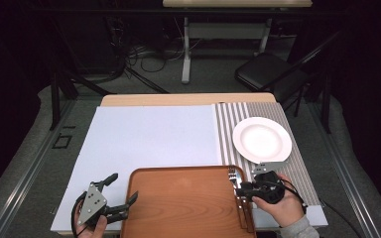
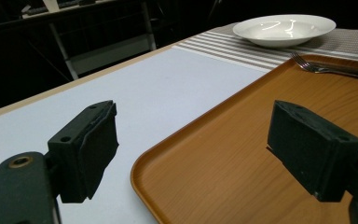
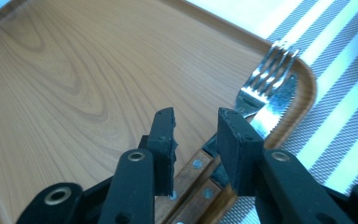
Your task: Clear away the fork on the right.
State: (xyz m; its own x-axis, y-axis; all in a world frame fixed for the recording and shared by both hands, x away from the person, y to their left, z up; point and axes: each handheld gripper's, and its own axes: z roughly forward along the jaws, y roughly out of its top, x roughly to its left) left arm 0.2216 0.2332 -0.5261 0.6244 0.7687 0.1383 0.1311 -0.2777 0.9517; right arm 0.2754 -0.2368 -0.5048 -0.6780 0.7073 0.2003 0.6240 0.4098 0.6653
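Plate (image 1: 262,139) beyond tray (image 1: 178,208) — fork (image 3: 261,86), knife (image 3: 279,105) aboard.

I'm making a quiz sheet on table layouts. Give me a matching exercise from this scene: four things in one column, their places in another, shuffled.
Things:
1. plate
2. fork
3. tray
4. left tongs

Places:
A. lying along the tray's right edge
B. on the striped mat
C. open over the tray's left edge
D. at the table's near edge

Pairs: 1-B, 2-A, 3-D, 4-C
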